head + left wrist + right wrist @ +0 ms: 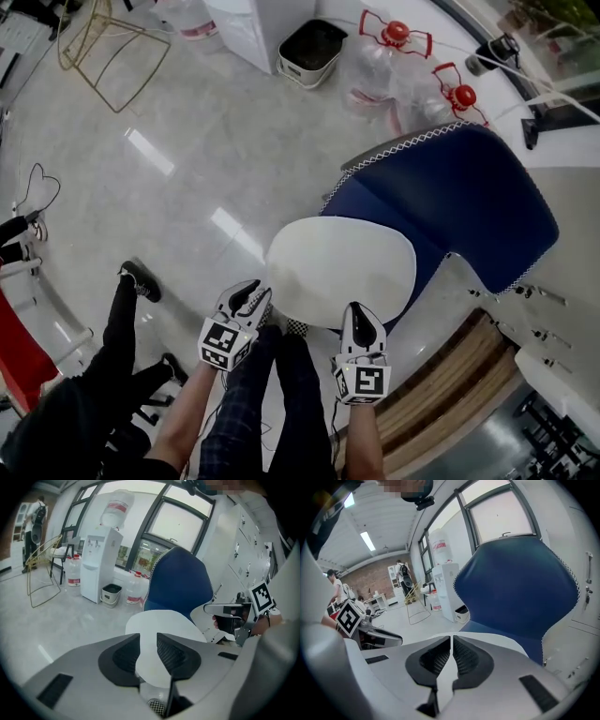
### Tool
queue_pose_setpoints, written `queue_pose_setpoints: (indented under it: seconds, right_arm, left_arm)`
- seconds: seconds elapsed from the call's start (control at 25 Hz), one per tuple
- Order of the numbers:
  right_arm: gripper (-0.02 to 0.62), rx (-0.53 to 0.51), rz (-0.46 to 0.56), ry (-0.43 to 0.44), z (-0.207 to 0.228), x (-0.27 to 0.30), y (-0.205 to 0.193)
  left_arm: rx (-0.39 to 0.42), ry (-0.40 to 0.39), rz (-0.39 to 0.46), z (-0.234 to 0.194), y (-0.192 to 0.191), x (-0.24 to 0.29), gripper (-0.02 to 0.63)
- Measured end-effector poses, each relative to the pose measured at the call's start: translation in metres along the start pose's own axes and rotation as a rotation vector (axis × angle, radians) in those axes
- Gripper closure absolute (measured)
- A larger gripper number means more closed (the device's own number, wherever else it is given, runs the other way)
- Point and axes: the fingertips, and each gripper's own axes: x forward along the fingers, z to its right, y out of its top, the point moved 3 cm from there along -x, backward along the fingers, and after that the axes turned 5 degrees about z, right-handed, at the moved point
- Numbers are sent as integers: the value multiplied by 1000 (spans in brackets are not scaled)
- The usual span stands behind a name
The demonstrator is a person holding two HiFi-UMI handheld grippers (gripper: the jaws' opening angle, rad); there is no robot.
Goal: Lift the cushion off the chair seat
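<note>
A flat white cushion (pixel 342 267) lies on the seat of a blue shell chair (pixel 459 197). Both grippers sit at its near edge. My left gripper (pixel 255 292) is at the cushion's left corner, its jaws (pixel 148 641) a finger's width apart, and the cushion (pixel 164 623) shows through the gap without either pad pressing on it. My right gripper (pixel 362 311) is over the front edge; its pads (pixel 451 644) nearly meet, with only a thin white sliver between them. The cushion (pixel 497 641) and the chair back (pixel 515 588) fill the view beyond.
Water bottles (pixel 394 56), a small bin (pixel 312 47) and a white water dispenser (pixel 101 564) stand behind the chair. A wire chair frame (pixel 98 47) is far left. A person in black (pixel 84 394) sits at my left. White cabinets (pixel 562 281) line the right.
</note>
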Motion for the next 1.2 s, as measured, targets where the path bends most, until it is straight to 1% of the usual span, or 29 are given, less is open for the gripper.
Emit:
queue_pose_setpoints:
  seconds: [0.2, 0.28, 0.44, 0.56, 0.72, 0.88, 1.0, 1.12, 1.2]
  right_arm:
    - [560, 9, -20, -10, 1, 3, -13]
    - [560, 10, -23, -10, 0, 5, -19]
    - [560, 9, -26, -6, 3, 11, -29]
    - [560, 12, -31, -7, 2, 12, -36]
    - [560, 11, -37, -11, 4, 12, -42]
    - [560, 22, -45, -28, 7, 10, -46]
    - [560, 21, -42, -30, 10, 11, -45]
    - [560, 30, -40, -41, 12, 10, -43]
    - [560, 36, -38, -47, 13, 11, -41]
  left_arm:
    - [-23, -8, -60, -8, -28, 19, 413]
    - [-41, -10, -79, -12, -39, 26, 391]
    - [-71, -31, -117, -17, -59, 41, 370]
    - [-75, -38, -142, -20, -70, 49, 365]
    - [-90, -34, -152, -22, -79, 55, 364]
    - [-96, -47, -153, -23, -80, 58, 364]
    - [-98, -68, -170, -22, -80, 61, 364]
    - [-101, -91, -194, -21, -80, 62, 376]
    - [-85, -92, -201, -22, -79, 62, 394]
